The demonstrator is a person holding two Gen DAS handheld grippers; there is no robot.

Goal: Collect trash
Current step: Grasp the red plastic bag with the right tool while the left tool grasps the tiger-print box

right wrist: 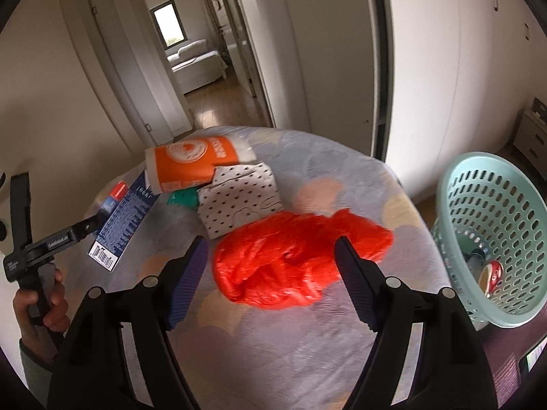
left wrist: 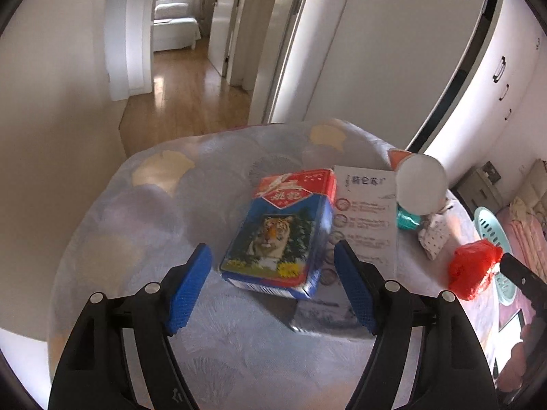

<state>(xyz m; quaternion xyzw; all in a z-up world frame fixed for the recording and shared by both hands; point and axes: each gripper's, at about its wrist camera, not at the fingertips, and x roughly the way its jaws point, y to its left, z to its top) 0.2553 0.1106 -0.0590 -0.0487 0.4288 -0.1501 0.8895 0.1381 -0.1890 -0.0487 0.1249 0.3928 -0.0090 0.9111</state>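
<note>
both pairs of jaws stand wide apart and grip nothing. the left gripper (left wrist: 271,263), with blue ribbed pads, hangs over a blue and red cardboard box printed with a tiger (left wrist: 280,230); the near end of the box lies between the pad tips, with a clear gap on each side. the box rests partly on a white printed paper leaflet (left wrist: 367,218) on a bed with a pale blue and yellow patterned cover (left wrist: 143,232). to the right of the leaflet lie an orange and white paper-wrapped roll (left wrist: 422,184), a small teal item (left wrist: 407,220) and a white black-dotted paper packet (left wrist: 434,235).

the right gripper (right wrist: 270,259) hovers over a crumpled red plastic bag (right wrist: 287,259), which sits between the spread pads; whether either pad touches it cannot be told. the bag lies near the right edge of the bed, just near of the dotted packet. a light green perforated plastic basket (right wrist: 492,225) stands off the bed's right side, with a red and white can (right wrist: 492,271) inside. at far left in the right wrist view, a hand (right wrist: 41,304) holds the left gripper's handle.
</note>
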